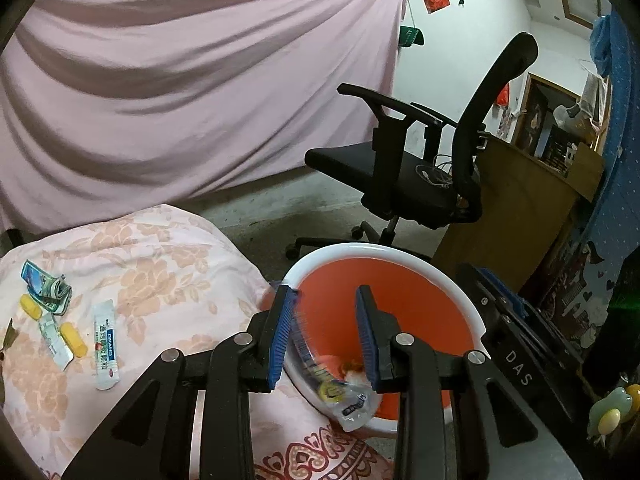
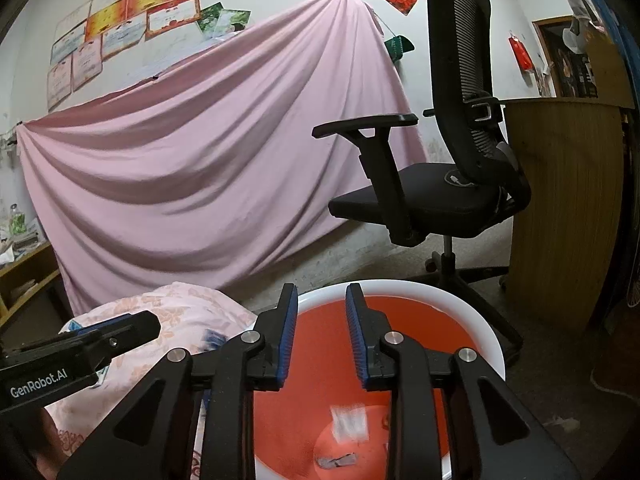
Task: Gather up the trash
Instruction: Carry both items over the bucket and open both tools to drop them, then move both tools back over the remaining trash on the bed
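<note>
Blue-padded fingers of the left gripper [image 1: 325, 334] sit nearest the lens, jaws apart w/ nothing pressed between the pads; a blurred clear wrapper w/ blue and yellow print [image 1: 320, 376] shows below the gap, over the near rim of the orange basin [image 1: 424, 280], touching neither pad. Basin has a white rim and stands on the floor just beside the edge of the floral quilt [image 1: 160, 264]. From the right wrist view, the right gripper [image 2: 322, 330] hangs over the same basin, jaws also apart, nothing between them; a blurred white scrap [image 2: 350, 424] and a small grey scrap [image 2: 336, 461] show against the basin's orange inside, can't tell if the white one is resting or in the air. More trash lies on the quilt toward its left edge: a white sachet w/ blue and red print [image 1: 106, 350], a smaller white packet [image 1: 54, 342] beside it, two yellow capsule-shaped pieces [image 1: 74, 340] [image 1: 31, 307], and a crumpled teal and green wrapper [image 1: 46, 286] further back. Behind the basin stands a black office chair [image 1: 420, 168] w/ a white cable on its seat, next to a wooden desk [image 1: 516, 216]. Pink sheet [image 1: 200, 80] is draped across the back wall, w/ certificates [image 2: 120, 28] pinned above it in the right view.
</note>
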Demonstrator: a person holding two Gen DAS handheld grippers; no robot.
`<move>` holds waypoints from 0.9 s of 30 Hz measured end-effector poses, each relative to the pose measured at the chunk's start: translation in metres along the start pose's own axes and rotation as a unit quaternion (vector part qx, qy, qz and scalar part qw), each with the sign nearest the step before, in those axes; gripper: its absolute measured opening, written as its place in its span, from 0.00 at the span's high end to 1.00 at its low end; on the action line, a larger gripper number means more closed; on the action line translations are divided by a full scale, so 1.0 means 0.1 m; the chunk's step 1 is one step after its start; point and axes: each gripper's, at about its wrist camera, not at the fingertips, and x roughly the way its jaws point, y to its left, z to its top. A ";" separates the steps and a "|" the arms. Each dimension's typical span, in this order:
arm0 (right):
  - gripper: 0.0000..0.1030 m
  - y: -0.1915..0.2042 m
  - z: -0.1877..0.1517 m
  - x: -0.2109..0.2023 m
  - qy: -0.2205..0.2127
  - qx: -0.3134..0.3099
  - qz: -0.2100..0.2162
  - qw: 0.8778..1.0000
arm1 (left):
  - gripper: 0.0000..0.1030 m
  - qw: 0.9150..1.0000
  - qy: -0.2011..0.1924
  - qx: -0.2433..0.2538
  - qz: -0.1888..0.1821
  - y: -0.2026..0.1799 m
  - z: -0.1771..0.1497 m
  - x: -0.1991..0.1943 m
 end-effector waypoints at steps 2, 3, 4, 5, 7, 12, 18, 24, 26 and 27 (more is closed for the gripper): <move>0.69 0.01 0.00 -0.01 -0.003 -0.001 0.001 1.000 | 0.73 1.000 -0.002 -0.001 0.000 0.01 -0.01 -0.02; 0.68 0.01 0.00 -0.01 -0.004 -0.002 0.002 1.000 | 0.73 1.000 -0.004 -0.001 0.001 0.01 -0.01 -0.03; 0.68 0.01 0.00 -0.01 -0.005 -0.003 0.002 1.000 | 0.72 1.000 -0.006 -0.001 0.002 0.02 -0.01 -0.04; 0.68 0.01 0.01 -0.02 -0.007 -0.003 0.002 1.000 | 0.71 1.000 -0.009 -0.001 0.004 0.03 -0.02 -0.06; 0.66 0.01 0.01 -0.03 -0.011 -0.003 0.003 1.000 | 0.66 1.000 -0.015 -0.003 0.005 0.04 -0.01 -0.09; 0.57 0.04 0.03 -0.07 -0.027 -0.003 0.007 1.000 | 0.59 0.999 -0.039 -0.011 0.022 0.12 -0.04 -0.21; 0.49 0.18 0.08 -0.16 -0.058 -0.013 0.024 0.998 | 0.38 0.995 -0.076 -0.033 0.046 0.30 -0.06 -0.43; 0.19 0.39 0.10 -0.30 -0.099 -0.031 0.055 0.993 | 0.06 0.984 -0.140 -0.057 0.098 0.53 -0.15 -0.75; 0.13 0.49 0.09 -0.33 -0.109 -0.042 0.060 0.991 | 0.06 0.981 -0.145 -0.063 0.110 0.61 -0.18 -0.82; 0.08 0.52 0.09 -0.35 -0.113 -0.045 0.062 0.991 | 0.06 0.980 -0.147 -0.065 0.118 0.66 -0.20 -0.86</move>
